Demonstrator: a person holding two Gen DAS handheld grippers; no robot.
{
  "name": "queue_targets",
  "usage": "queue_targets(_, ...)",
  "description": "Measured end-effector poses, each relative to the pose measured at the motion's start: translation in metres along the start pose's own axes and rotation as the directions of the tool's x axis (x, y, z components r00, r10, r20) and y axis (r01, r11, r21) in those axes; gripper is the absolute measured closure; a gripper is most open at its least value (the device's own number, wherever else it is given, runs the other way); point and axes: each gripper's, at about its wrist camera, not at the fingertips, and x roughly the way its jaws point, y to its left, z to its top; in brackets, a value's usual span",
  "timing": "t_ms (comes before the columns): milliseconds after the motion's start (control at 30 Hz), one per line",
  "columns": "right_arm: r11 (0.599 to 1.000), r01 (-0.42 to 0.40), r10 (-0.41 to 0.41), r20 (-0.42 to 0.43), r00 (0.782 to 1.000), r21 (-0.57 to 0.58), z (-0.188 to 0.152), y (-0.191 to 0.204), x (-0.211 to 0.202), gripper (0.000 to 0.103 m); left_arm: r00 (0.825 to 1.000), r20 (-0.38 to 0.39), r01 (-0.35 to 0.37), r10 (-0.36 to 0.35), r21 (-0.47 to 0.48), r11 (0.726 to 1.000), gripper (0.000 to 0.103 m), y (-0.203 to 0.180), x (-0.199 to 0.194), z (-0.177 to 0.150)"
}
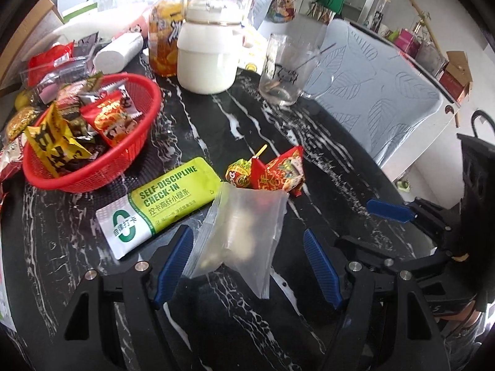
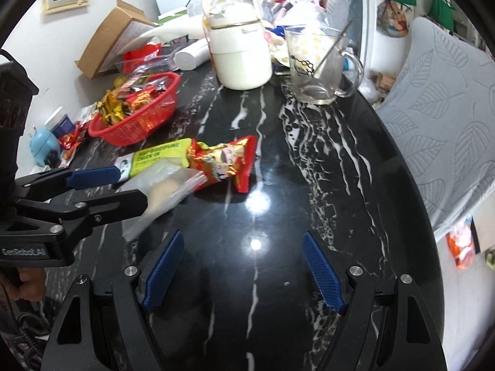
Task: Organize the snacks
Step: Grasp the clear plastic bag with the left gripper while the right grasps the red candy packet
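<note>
Between our left claw (image 1: 246,266) and its blue ribbed pads lies a clear zip-top plastic bag (image 1: 244,232) with pale contents, flat on the black white-veined marble tabletop (image 1: 334,160); the pads stand apart on either side, not pressing it, so we hold nothing. Our right claw (image 2: 244,273) is likewise spread wide over bare stone, empty. Just beyond the bag lie a green and white sachet (image 1: 161,207), a red and gold wrapped snack (image 1: 278,171) and a small lollipop (image 1: 239,176), while the red plastic mesh basket (image 1: 136,151), part full of packets, sits further left. We judge we are still gathering loose snacks; next the left claw must close on the bag and carry it to the basket.
</note>
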Motion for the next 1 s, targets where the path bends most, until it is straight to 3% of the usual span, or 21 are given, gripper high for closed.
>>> queue_targets(467, 0.998, -0.051, 0.053, -0.041, 0.998, 0.043, 0.018, -0.014, 0.025, 0.023, 0.997, -0.074, -0.019, 0.015, -0.057, 0.998, 0.030, 0.026, 0.026, -0.003)
queue_targets(633, 0.996, -0.078, 0.080, -0.050, 0.995, 0.045, 0.028, -0.009, 0.036, 0.023, 0.998, -0.055, -0.002, -0.002, -0.079, 0.997, 0.030, 0.035, 0.021, -0.005)
queue_targets(767, 0.995, -0.093, 0.095, -0.043, 0.995, 0.034, 0.039, -0.005, 0.042, 0.023, 0.999, -0.037, 0.009, -0.012, -0.078, 0.997, 0.036, 0.036, 0.016, -0.007)
queue_targets(1000, 0.993, -0.119, 0.120, -0.033, 0.992, 0.022, 0.058, 0.003, 0.056, 0.023, 0.998, -0.057, -0.006, 0.000, -0.113, 0.994, 0.039, 0.044, 0.009, -0.014)
